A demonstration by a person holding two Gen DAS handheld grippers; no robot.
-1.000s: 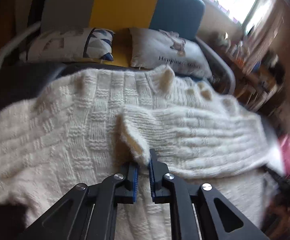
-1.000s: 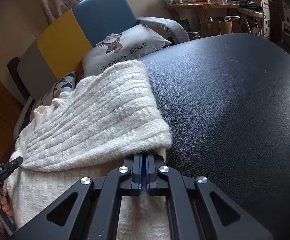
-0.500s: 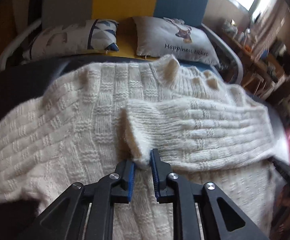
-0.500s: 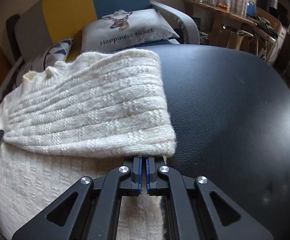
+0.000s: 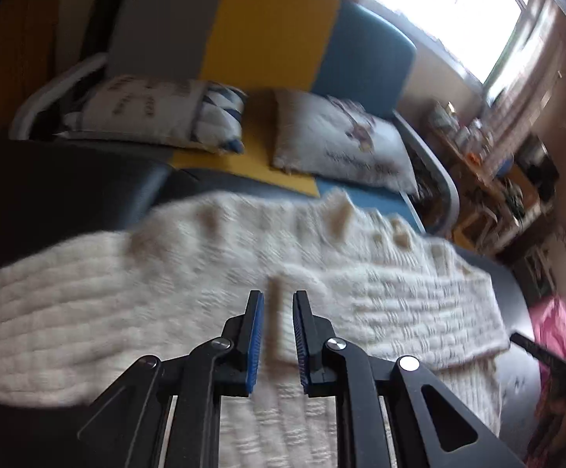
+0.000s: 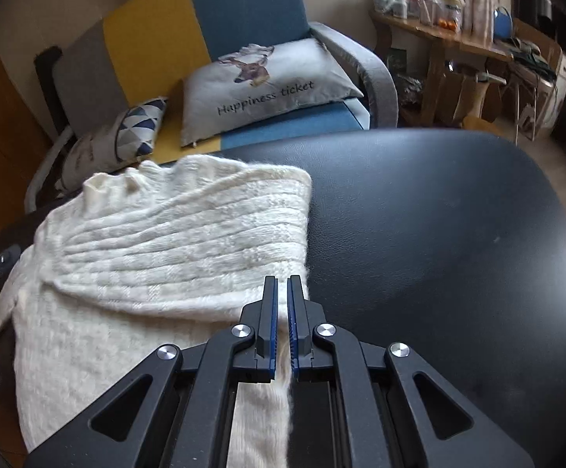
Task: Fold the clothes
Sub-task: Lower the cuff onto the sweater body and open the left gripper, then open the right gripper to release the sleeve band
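Observation:
A cream knitted sweater (image 5: 165,292) lies flat on the black padded table (image 6: 439,234). One sleeve (image 5: 400,300) is folded across its body, and the cuff (image 5: 283,312) rests on the knit. My left gripper (image 5: 277,296) hovers above that cuff. Its jaws stand apart and are closing, with the cuff below the gap and neither pad touching it. In the right wrist view the sweater (image 6: 165,241) shows its folded right edge. My right gripper (image 6: 281,279) is shut just above that edge and holds nothing.
Behind the table stands a grey, yellow and blue sofa (image 6: 243,11) with a deer pillow (image 6: 267,82) and a triangle-print pillow (image 6: 134,128). A cluttered wooden shelf (image 6: 458,35) is at the right. Something pink (image 5: 552,323) lies beyond the table's right end.
Both grippers have lifted away from the sweater. The left jaws opened and let go of the sleeve cuff, which now lies flat. The right jaws stayed shut.

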